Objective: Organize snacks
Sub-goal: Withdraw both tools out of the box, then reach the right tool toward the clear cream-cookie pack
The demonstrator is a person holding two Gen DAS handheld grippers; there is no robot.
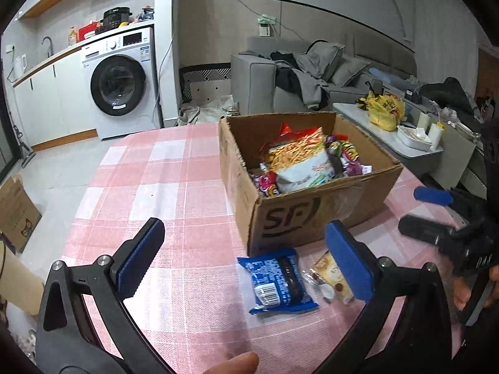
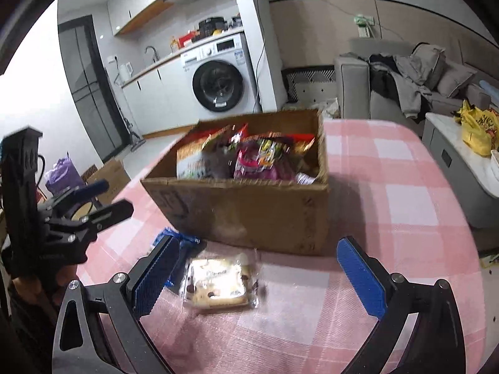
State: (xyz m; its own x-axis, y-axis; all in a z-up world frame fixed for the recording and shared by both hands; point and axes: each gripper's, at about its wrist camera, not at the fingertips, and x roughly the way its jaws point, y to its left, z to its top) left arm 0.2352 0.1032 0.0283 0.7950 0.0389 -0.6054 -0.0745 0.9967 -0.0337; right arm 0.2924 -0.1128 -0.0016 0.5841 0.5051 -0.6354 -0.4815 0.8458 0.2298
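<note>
grippers spread wide, empty; blue packet (image 1: 279, 282) beside box (image 1: 312, 218).

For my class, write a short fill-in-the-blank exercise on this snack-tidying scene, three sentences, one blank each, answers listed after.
1. Most snacks sit inside a cardboard ____.
2. The blue packet lies on the pink checked tablecloth, ____ the box.
3. Both the left gripper and the right gripper have their jaws ____, holding nothing.

Answers: box; outside; open
</note>
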